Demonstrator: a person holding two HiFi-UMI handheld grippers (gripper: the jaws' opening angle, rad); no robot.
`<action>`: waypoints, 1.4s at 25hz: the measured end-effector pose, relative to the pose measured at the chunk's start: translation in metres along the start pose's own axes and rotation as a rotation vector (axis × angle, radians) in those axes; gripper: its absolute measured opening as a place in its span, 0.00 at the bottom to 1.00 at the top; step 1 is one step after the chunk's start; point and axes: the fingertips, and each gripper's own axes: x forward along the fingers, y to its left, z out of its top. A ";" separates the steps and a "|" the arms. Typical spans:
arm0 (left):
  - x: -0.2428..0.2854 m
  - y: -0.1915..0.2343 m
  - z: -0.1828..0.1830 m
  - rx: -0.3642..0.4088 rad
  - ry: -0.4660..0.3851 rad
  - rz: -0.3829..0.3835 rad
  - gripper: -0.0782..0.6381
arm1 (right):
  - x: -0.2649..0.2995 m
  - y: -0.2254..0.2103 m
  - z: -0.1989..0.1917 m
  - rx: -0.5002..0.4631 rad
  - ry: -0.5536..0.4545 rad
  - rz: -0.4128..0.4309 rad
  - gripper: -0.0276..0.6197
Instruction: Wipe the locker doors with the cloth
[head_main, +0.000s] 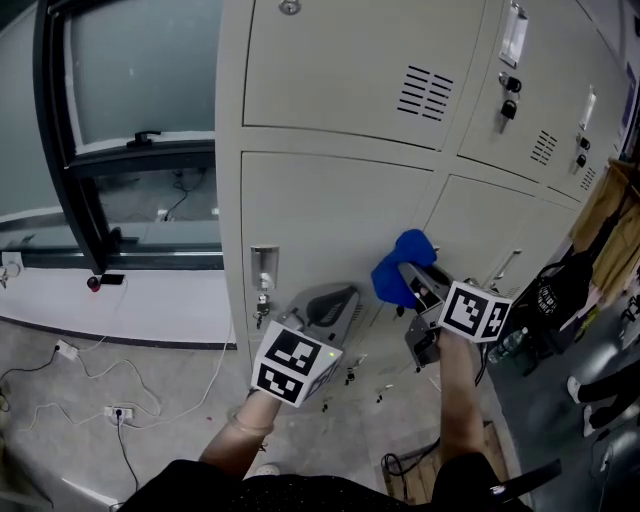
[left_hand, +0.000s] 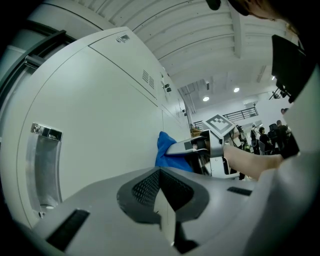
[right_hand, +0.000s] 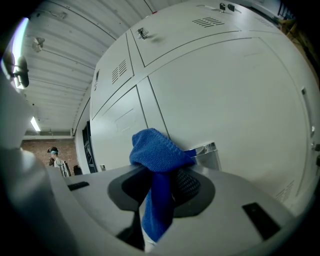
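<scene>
A blue cloth (head_main: 400, 265) is bunched against the lower beige locker door (head_main: 320, 220), near the seam with the neighbouring door. My right gripper (head_main: 410, 275) is shut on the blue cloth (right_hand: 157, 160), which folds over its fingertips and hangs down between the jaws. The door (right_hand: 225, 100) fills the right gripper view just beyond the cloth. My left gripper (head_main: 335, 305) hovers lower left of the cloth, near the door's handle recess (head_main: 263, 270), jaws shut on nothing. In the left gripper view, the cloth (left_hand: 167, 150) and the right gripper (left_hand: 187, 146) show ahead beside the door (left_hand: 100, 125).
Upper lockers (head_main: 340, 70) carry vents and keyed locks (head_main: 509, 95). A black-framed window (head_main: 90, 150) stands at the left. Cables and a power strip (head_main: 115, 412) lie on the floor. A dark bag (head_main: 555, 295) hangs at the right. People stand far off (left_hand: 270, 140).
</scene>
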 end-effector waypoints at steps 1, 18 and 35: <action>-0.001 0.000 0.000 0.000 0.001 0.002 0.12 | 0.000 0.000 0.000 -0.008 0.002 -0.009 0.20; -0.080 0.040 -0.027 -0.020 0.064 0.199 0.12 | 0.038 0.124 -0.073 -0.121 0.120 0.253 0.20; -0.143 0.078 -0.029 -0.036 0.061 0.358 0.12 | 0.087 0.158 -0.107 -0.108 0.170 0.295 0.20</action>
